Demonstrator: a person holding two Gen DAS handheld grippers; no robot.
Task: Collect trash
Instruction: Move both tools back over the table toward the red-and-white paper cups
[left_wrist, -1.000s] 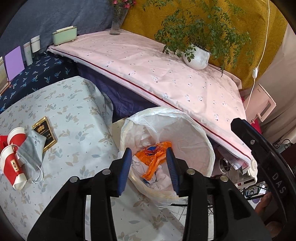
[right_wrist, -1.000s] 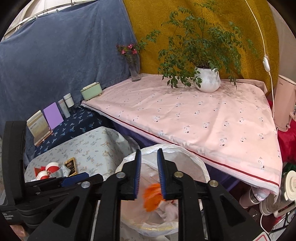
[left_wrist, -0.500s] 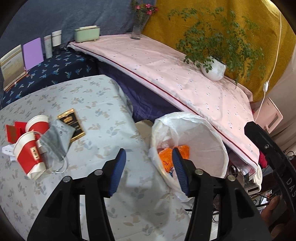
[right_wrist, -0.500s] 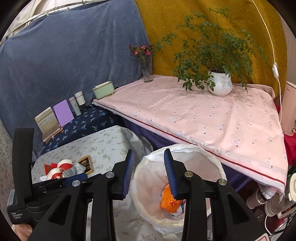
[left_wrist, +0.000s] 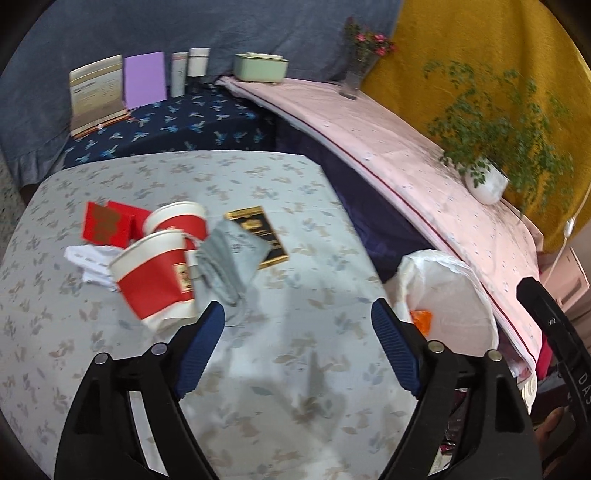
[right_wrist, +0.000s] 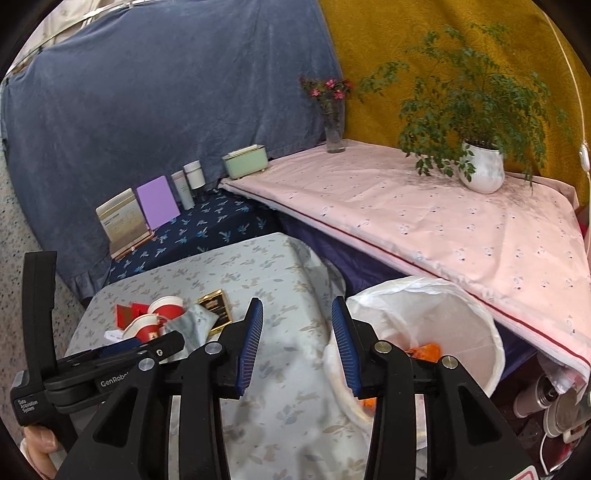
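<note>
Trash lies on the floral-cloth table (left_wrist: 288, 369): two red-and-white paper cups (left_wrist: 155, 273), a grey pouch (left_wrist: 229, 258), a black-and-gold packet (left_wrist: 258, 232), red cards (left_wrist: 105, 223) and crumpled white paper (left_wrist: 90, 260). The white-lined bin (left_wrist: 454, 295) stands at the table's right edge with an orange wrapper (left_wrist: 421, 317) inside. My left gripper (left_wrist: 297, 336) is open and empty, just right of the cups. My right gripper (right_wrist: 297, 339) is open and empty over the table edge, beside the bin (right_wrist: 443, 317). The cups also show in the right wrist view (right_wrist: 155, 317).
A pink-clothed table (right_wrist: 424, 206) holds a potted plant (right_wrist: 480, 170), a flower vase (right_wrist: 334, 125) and a green box (right_wrist: 245, 162). A dark blue-clothed shelf (left_wrist: 166, 125) holds upright cards and bottles. Clutter lies on the floor at the right (right_wrist: 554, 402).
Both grippers opened wider and swung left, away from the bin toward the table. The left gripper now faces the cups and pouch. The orange wrapper stays in the bin.
</note>
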